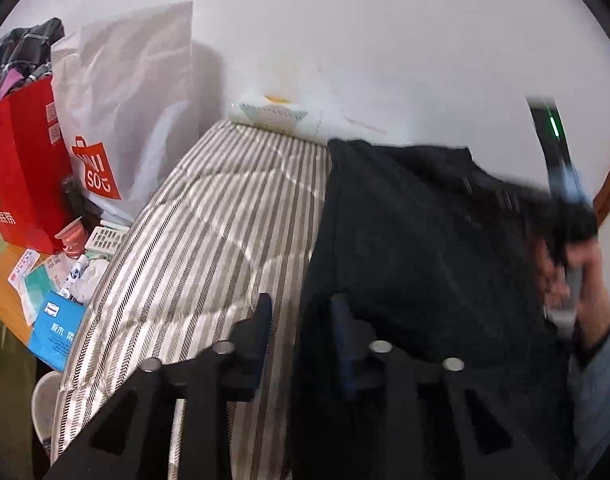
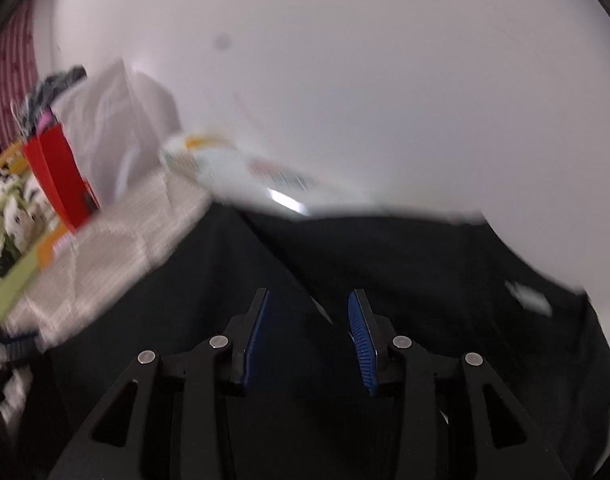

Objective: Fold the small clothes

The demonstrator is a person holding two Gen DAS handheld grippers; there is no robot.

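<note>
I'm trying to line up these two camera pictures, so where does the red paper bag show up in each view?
Left wrist: red paper bag at the far left edge, beside the white shopping bag.
Right wrist: red paper bag at left, blurred, smaller.
Shared landmark: the white shopping bag, just right of it in both.

Striped bed cover [image 1: 209, 240], black garment [image 1: 417, 248] spread over its right part, white pkg [image 1: 273, 114] at far end

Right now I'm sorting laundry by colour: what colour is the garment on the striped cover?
Black garment, plain; clearest in the left wrist view.
</note>
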